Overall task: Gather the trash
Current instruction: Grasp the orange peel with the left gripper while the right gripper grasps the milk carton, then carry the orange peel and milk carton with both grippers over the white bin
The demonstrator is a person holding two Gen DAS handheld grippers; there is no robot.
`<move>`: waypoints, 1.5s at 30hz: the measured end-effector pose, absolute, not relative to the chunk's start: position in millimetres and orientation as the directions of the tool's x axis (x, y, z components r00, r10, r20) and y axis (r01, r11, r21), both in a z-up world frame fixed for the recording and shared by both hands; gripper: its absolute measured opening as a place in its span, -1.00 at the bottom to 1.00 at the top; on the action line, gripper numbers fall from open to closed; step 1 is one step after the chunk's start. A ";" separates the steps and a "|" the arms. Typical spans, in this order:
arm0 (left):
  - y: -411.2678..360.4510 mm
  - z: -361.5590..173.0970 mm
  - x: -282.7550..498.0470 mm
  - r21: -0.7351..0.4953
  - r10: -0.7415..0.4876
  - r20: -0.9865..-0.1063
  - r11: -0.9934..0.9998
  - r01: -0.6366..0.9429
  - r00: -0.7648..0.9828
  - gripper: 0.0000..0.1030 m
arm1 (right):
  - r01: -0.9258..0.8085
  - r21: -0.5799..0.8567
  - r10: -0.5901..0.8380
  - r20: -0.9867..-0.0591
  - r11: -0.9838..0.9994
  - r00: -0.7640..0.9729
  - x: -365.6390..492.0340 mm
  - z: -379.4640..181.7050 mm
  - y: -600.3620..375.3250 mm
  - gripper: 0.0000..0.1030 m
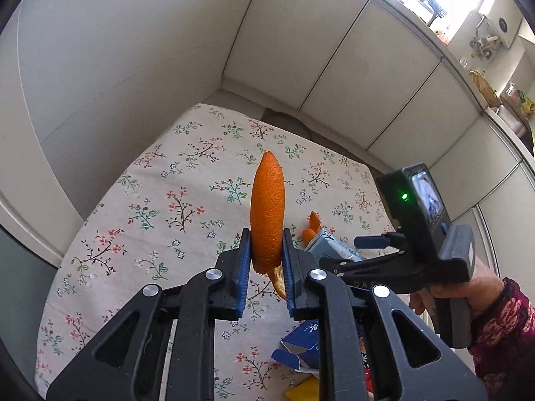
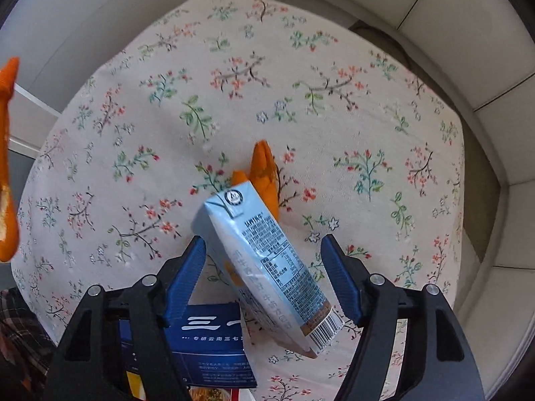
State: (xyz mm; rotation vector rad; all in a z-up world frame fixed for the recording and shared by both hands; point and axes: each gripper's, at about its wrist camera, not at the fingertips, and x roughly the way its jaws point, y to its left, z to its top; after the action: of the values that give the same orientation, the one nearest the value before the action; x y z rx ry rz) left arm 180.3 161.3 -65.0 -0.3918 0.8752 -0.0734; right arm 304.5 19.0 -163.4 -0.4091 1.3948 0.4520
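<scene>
My left gripper (image 1: 266, 250) is shut on a long strip of orange peel (image 1: 267, 210) and holds it upright above the floral tablecloth (image 1: 160, 200). The same peel shows at the left edge of the right wrist view (image 2: 7, 167). My right gripper (image 2: 264, 267) is open, its blue pads (image 2: 341, 280) on either side of a light blue milk carton (image 2: 267, 267) that lies tilted on the cloth. I cannot tell if the pads touch it. Another piece of orange peel (image 2: 264, 173) lies on the cloth just beyond the carton. The right gripper also shows in the left wrist view (image 1: 374, 244).
A dark blue cardboard box (image 2: 214, 344) with white lettering lies near the table's front edge, with yellow and red packaging (image 1: 304, 387) beside it. White cabinet panels (image 1: 367, 83) and a wall surround the table. A kitchen counter with utensils (image 1: 485, 50) is at the far right.
</scene>
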 end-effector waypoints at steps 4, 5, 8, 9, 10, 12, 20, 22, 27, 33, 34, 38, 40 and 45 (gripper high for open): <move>162.7 -69.4 183.6 -0.359 -0.214 -0.743 0.927 -0.108 0.635 -0.67 | -0.547 -0.007 0.071 -0.990 0.837 0.121 295.9 -164.9 23.8 -0.14; 163.3 -70.4 184.5 -0.362 -0.216 -0.744 0.926 -0.110 0.632 -0.67 | -0.547 -0.005 0.075 -0.989 0.837 0.124 294.1 -162.8 25.0 -0.20; 162.9 -73.6 187.3 -0.369 -0.223 -0.748 0.922 -0.113 0.625 -0.67 | -0.526 -0.005 0.091 -0.984 0.850 0.156 290.2 -152.0 26.4 -0.29; 163.1 -74.1 187.9 -0.371 -0.224 -0.747 0.922 -0.113 0.625 -0.67 | -0.522 -0.007 0.095 -0.981 0.853 0.167 288.9 -148.5 26.0 -0.29; 162.6 -74.3 188.3 -0.372 -0.225 -0.746 0.921 -0.113 0.626 -0.67 | -0.518 -0.007 0.101 -0.978 0.855 0.180 286.6 -144.3 24.8 -0.29; 162.4 -73.6 188.2 -0.374 -0.228 -0.744 0.921 -0.110 0.628 -0.67 | -0.509 -0.003 0.116 -0.972 0.861 0.203 280.6 -134.9 22.0 -0.29; 151.9 -70.2 183.6 -0.362 -0.228 -0.733 0.928 -0.084 0.641 -0.67 | -0.432 -0.006 0.166 -0.917 0.902 0.361 261.1 -81.7 -6.1 -0.29; 146.8 -68.5 180.9 -0.355 -0.225 -0.728 0.932 -0.075 0.648 -0.67 | -0.407 0.005 0.185 -0.896 0.913 0.404 252.2 -69.7 -17.0 -0.29; 130.3 -67.4 173.0 -0.328 -0.222 -0.723 0.944 -0.043 0.654 -0.67 | -0.316 0.041 0.217 -0.811 0.948 0.544 223.2 -38.5 -54.7 -0.28; 105.9 -59.0 153.0 -0.313 -0.247 -0.696 0.949 0.025 0.675 -0.67 | -0.198 0.109 0.214 -0.723 0.974 0.657 176.9 -14.8 -119.3 -0.28; 102.2 -56.5 149.5 -0.314 -0.252 -0.689 0.949 0.033 0.680 -0.67 | -0.174 0.114 0.202 -0.710 0.978 0.675 168.6 -12.6 -131.9 -0.28; 89.2 -47.8 138.3 -0.312 -0.257 -0.666 0.949 0.052 0.701 -0.67 | -0.087 0.132 0.154 -0.672 0.987 0.724 138.8 -8.9 -180.4 -0.28; 79.8 -43.9 131.6 -0.311 -0.262 -0.654 0.948 0.063 0.710 -0.67 | -0.046 0.133 0.123 -0.664 0.990 0.737 128.3 -10.1 -201.7 -0.28; 54.9 -43.6 116.1 -0.336 -0.298 -0.650 0.938 0.087 0.699 -0.67 | 0.056 0.150 0.055 -0.647 0.987 0.761 102.7 -10.0 -256.2 -0.28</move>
State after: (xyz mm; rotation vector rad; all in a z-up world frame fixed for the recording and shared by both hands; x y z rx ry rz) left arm 116.0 54.9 -43.6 -0.2914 0.7694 -0.2173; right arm 102.7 -256.2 -10.0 0.1640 0.7070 -0.0008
